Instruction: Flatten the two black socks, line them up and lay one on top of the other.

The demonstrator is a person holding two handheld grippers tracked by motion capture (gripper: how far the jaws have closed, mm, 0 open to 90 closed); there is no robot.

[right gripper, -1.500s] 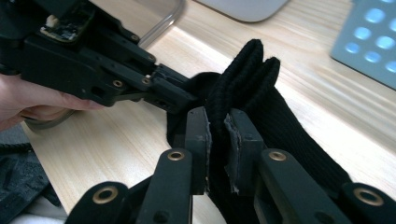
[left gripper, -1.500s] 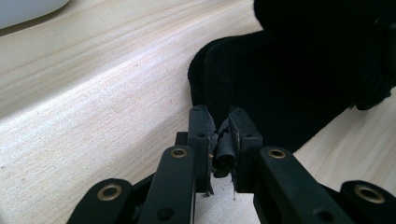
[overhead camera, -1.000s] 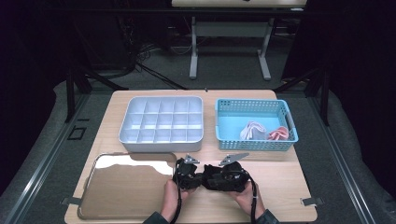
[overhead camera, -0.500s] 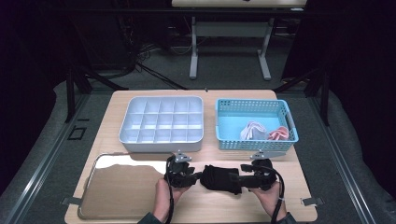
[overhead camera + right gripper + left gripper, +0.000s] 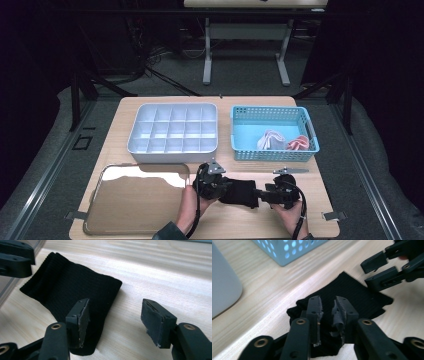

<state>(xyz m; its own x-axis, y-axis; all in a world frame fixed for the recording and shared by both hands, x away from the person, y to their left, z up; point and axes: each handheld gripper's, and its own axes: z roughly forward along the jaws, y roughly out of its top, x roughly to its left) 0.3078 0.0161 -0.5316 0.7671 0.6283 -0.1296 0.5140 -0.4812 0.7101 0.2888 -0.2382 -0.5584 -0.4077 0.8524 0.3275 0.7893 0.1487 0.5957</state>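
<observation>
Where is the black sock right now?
In the high view the black sock lies on the table's near edge between the left gripper and right gripper, in front of the blue basket.

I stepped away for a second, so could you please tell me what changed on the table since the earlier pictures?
The two grippers moved apart, stretching the black cloth flat. The right gripper slid rightward; its jaws have just been closing a little but stand open, off the cloth. The left gripper, jaws closing, pinches the cloth. Tray, basket and lid stayed put.
</observation>
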